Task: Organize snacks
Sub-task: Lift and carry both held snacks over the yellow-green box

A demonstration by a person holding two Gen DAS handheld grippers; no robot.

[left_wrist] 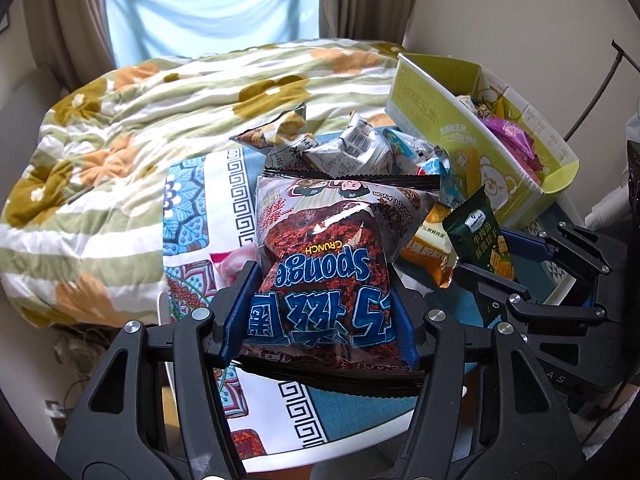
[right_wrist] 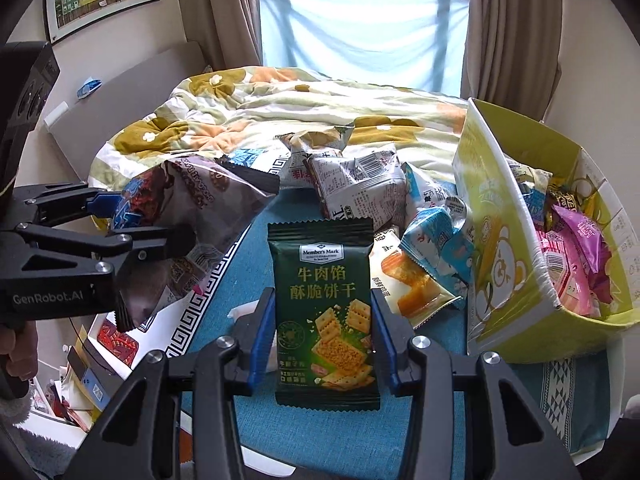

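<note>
A: Between the left gripper (left_wrist: 322, 312) fingers, left wrist cam: a Sponge Crunch bag (left_wrist: 320, 264), pinched on both sides by the blue pads (left_wrist: 240, 304). It's lifted clear of the patterned cloth (left_wrist: 192, 208).

B: What's behind it?

A: Loose snack packets (left_wrist: 348, 148) piled at the far end of the cloth, just beside a green cardboard box (left_wrist: 460, 136) w/ more snacks inside. A floral quilt (left_wrist: 160, 120) lies beyond. At the right edge, the right gripper (left_wrist: 516, 264) carries a dark green cracker pack (left_wrist: 484, 236) edge-on.

B: Right wrist cam?

A: Same cracker pack (right_wrist: 326, 308) stands upright between the right gripper (right_wrist: 322, 332) fingers, held above the blue table surface (right_wrist: 248, 264); pads press its two side edges, jaws about as narrow as the pack. An orange packet (right_wrist: 416, 284) and a light blue one (right_wrist: 436, 248) lie just past it, near the box (right_wrist: 508, 280). Pink packets (right_wrist: 576, 264) fill the box's near end.

B: Left gripper from here?

A: At left, the left gripper (right_wrist: 132, 220) clamps the bag (right_wrist: 192, 200), which hangs tilted, off the cloth. A hand (right_wrist: 18, 344) on its handle shows at the edge, prob. gripping it; too cropped to be sure.
</note>
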